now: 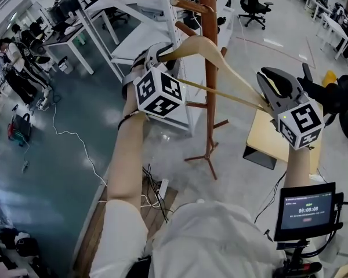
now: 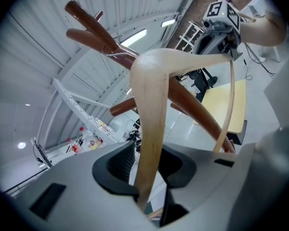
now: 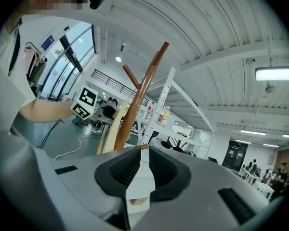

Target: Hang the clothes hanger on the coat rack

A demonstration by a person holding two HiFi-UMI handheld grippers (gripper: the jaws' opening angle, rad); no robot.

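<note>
A pale wooden hanger point(image 1: 220, 59) spans between my two grippers, its top bend close against the brown coat rack point(image 1: 210, 97) below the upper pegs. My left gripper point(image 1: 162, 54) is at the hanger's left arm. In the left gripper view that arm point(image 2: 151, 119) runs between the jaws and rests on one pad, with a gap to the other, so the left gripper point(image 2: 151, 158) is open. My right gripper point(image 1: 267, 83) is shut on the hanger's other end point(image 3: 139, 186), pads point(image 3: 159, 170) tight on the wood. The rack's pegs point(image 2: 192, 107) cross behind the hanger. I cannot make out the hook.
White metal shelving point(image 1: 145, 16) stands just behind the rack. A light wooden table point(image 1: 267, 135) sits at the right, with office chairs point(image 1: 252, 4) beyond. A small screen point(image 1: 306, 210) is at the lower right. A cable point(image 1: 75, 138) trails on the floor; people point(image 1: 14, 62) stand far left.
</note>
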